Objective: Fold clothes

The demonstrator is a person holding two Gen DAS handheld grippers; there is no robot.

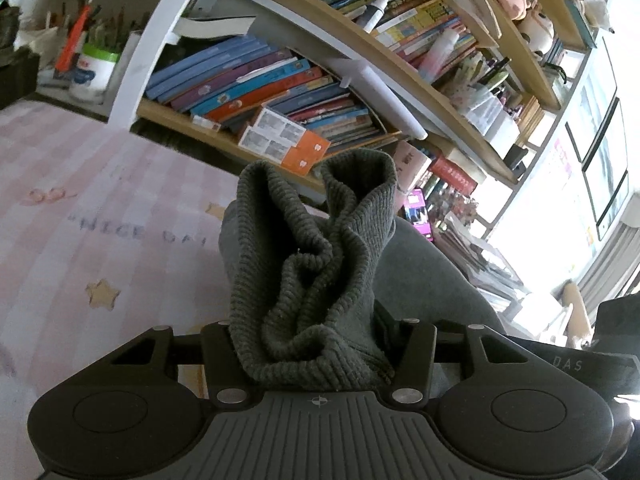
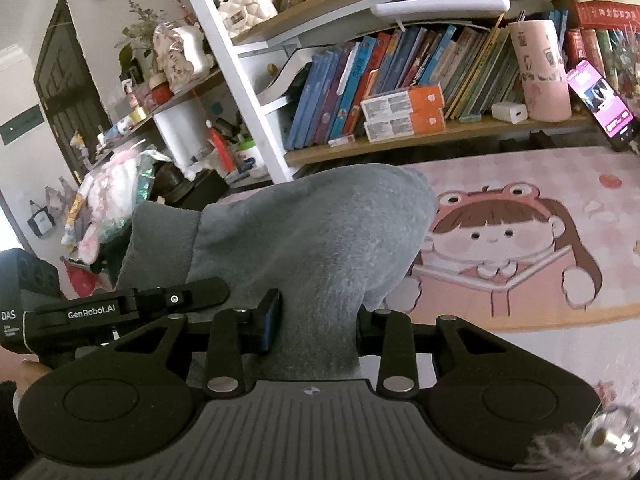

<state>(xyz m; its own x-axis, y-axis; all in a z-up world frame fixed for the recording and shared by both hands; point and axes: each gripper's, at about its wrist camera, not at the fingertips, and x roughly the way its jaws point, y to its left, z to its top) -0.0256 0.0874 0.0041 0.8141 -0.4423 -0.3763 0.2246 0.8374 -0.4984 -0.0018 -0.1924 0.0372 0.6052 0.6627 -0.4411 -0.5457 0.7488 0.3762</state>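
The soft, floppy grey sweater point(image 2: 304, 236) hangs above the pink mat point(image 2: 560, 320), with the left gripper point(image 1: 316, 344) squeezing its bumpy ribbed cuff point(image 1: 320, 240) and the right gripper point(image 2: 316, 328) squeezing its smooth part, both good spots to hold.

Ribbed knit cuff point(image 1: 312, 264), fuzzy grey fleece garment point(image 2: 320, 240), matt black plastic fingers point(image 2: 269, 322).

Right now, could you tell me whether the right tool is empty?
No, the right tool is clamped on a bunched fold of grey fleece garment.
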